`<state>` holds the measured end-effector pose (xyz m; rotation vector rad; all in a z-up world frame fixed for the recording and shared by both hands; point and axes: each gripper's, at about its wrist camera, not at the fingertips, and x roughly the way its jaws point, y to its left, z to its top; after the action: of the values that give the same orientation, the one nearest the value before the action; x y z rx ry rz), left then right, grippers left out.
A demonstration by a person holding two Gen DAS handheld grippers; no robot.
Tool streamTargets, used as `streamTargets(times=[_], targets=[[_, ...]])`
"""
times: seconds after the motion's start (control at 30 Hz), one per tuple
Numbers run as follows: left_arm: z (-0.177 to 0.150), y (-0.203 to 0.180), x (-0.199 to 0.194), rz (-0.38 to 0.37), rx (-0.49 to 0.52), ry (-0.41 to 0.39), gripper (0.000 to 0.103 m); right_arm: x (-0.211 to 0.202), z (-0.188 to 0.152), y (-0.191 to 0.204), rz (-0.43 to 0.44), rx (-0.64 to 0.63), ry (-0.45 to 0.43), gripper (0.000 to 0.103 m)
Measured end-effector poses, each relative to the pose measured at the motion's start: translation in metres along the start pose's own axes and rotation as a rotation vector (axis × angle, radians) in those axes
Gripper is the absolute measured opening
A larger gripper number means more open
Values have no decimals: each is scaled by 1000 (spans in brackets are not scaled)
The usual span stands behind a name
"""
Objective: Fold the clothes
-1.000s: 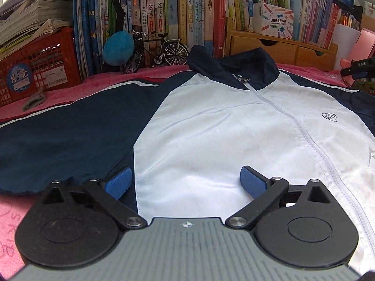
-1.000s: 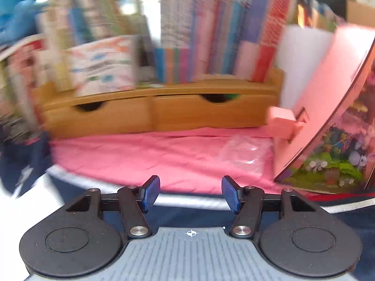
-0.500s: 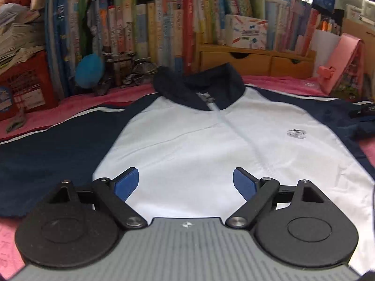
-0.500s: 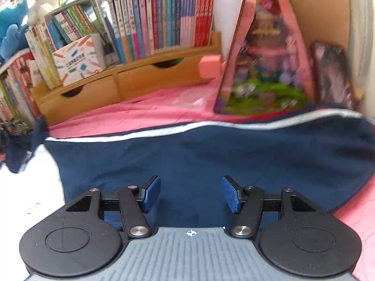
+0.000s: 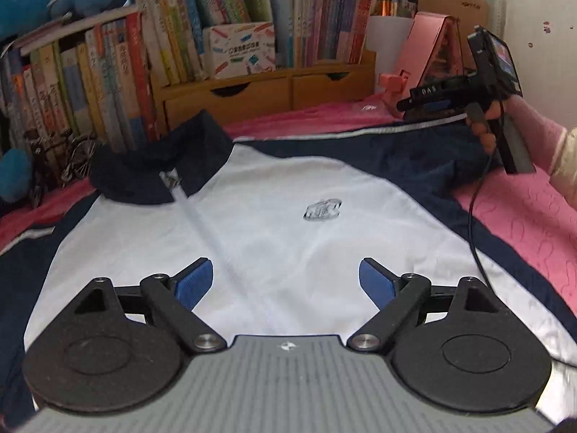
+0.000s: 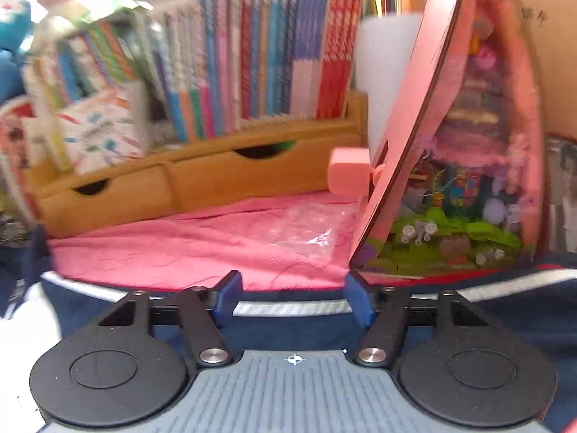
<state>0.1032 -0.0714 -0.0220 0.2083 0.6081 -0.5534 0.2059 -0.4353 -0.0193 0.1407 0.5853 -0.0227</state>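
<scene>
Lying flat on pink bedding point(image 5: 523, 213), zipped white-and-navy jacket point(image 5: 274, 223), both hand-held grippers point(image 5: 286, 281) point(image 6: 294, 297) spread, empty.

Right gripper point(image 6: 290, 297) moved forward to jacket point(image 6: 288, 328) sleeve edge.

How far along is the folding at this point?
Done: the jacket lies flat, zipped, front up on the pink cover. In hand: nothing; the left gripper and right gripper are both open, the right over the navy sleeve. Left: every fold.

The jacket's point(image 5: 274, 223) left sleeve point(image 5: 14, 288) runs off-frame.
</scene>
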Motion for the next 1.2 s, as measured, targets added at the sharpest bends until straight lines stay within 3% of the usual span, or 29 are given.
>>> streamTargets(times=[0.17,0.3,0.4,0.5,0.6,0.67,0.73,0.77,0.8,0.83,0.93,0.97,1.1,1.17,1.2], targets=[[58,-31,85,-85,9,-30,89,-79,-62,-14,111,102,-14,64],[62,-56,112,-144,23,-17,84,-96,-93,-25,121,209,38,64],[56,-73,116,-189,49,-5,81,-87,-93,-58,-37,321,13,67],[51,-90,120,-234,76,6,82,-78,-85,-121,-151,531,-60,77],[37,-107,119,-238,181,53,82,-66,-70,-160,-282,565,-103,84],[26,-115,122,-225,232,63,84,-53,-61,-179,-316,553,-113,83],[22,-114,123,-233,185,57,85,-45,-55,-196,-338,542,-97,46],[21,-114,123,-236,175,55,85,-46,-52,-200,-341,520,-101,21],[20,-113,121,-238,175,52,85,-50,-48,-202,-335,492,-116,11],[20,-114,121,-238,177,51,85,-57,-45,-198,-348,439,-158,11],[21,-113,122,-243,178,54,86,-82,-45,-169,-417,152,-398,11],[21,-113,122,-245,179,54,86,-82,-44,-165,-445,88,-413,10],[22,-112,121,-247,171,60,86,-41,-41,-201,-457,245,-23,17],[22,-109,113,-277,145,72,86,-51,-51,-206,-449,324,-15,25],[22,-106,106,-300,121,73,86,-60,-54,-203,-469,318,-25,43]])
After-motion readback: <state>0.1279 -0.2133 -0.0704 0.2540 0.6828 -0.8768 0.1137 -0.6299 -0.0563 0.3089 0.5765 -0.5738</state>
